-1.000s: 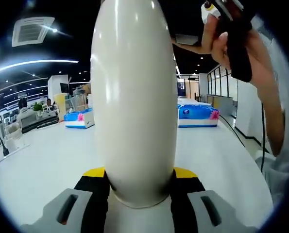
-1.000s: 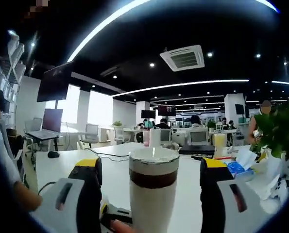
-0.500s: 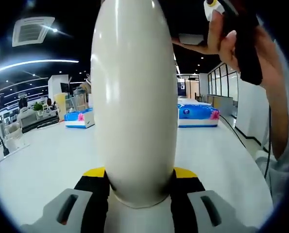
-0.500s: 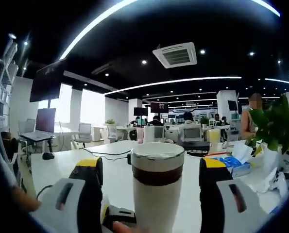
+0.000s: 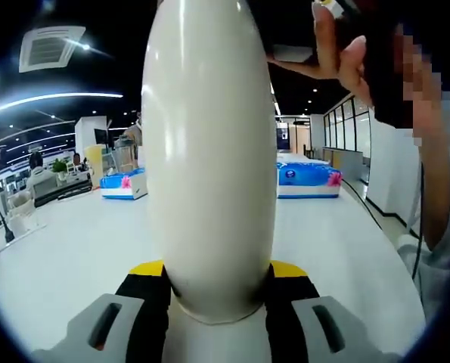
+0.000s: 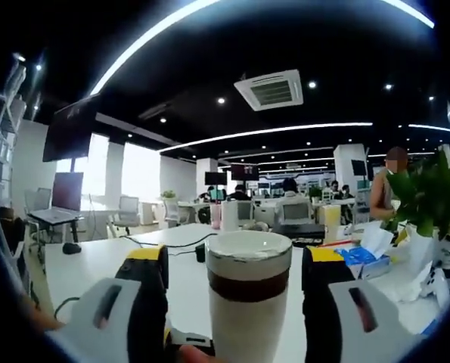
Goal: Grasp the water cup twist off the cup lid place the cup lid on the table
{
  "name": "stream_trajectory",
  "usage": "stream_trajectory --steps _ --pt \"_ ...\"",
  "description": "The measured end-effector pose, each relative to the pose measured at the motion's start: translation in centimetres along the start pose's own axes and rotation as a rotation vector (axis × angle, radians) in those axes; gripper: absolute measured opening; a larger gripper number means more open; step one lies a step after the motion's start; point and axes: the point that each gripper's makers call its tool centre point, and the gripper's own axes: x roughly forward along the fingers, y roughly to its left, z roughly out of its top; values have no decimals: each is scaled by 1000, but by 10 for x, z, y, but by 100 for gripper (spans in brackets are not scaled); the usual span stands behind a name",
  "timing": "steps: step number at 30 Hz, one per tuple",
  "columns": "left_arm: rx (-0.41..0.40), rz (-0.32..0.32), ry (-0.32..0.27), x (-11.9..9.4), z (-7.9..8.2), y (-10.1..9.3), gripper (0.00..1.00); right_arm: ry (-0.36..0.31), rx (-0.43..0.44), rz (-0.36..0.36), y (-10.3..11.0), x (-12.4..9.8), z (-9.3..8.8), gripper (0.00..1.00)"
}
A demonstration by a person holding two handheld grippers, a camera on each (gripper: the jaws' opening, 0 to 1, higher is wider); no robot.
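Note:
The water cup (image 5: 209, 151), tall, white and smooth, rises up the middle of the left gripper view, and my left gripper (image 5: 217, 281) is shut on its lower body. In the right gripper view the same cup (image 6: 247, 321) shows its white lid (image 6: 249, 253) above a brown band. My right gripper (image 6: 236, 266) is open, its yellow-tipped jaws standing either side of the lid with a gap on each side. A person's hand (image 5: 338, 53) shows at the top right of the left gripper view. A bit of the left gripper (image 6: 190, 344) shows under the cup.
The white table (image 5: 58, 249) carries two blue-and-white packs (image 5: 308, 178) (image 5: 122, 185). In the right gripper view there are a laptop (image 6: 58, 204) far left, a black cable (image 6: 172, 243), a blue box (image 6: 364, 257) and a green plant (image 6: 429, 197) at the right. People sit at desks behind.
The right gripper's jaws have drawn slightly closer around the lid and its view has shifted a little. The hand at the left gripper view's top right has moved. The left gripper holds still.

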Motion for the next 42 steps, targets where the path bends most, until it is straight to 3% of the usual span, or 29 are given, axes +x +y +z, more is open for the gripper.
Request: stream_trajectory --steps 14,26,42 --pt "1 0 -1 0 0 0 50 -3 -50 -40 -11 -2 0 46" --pt "-1 1 -1 0 0 0 50 -2 -97 2 -10 -2 0 45" --pt "-2 0 -1 1 -1 -1 50 -3 -63 110 -9 -2 0 45"
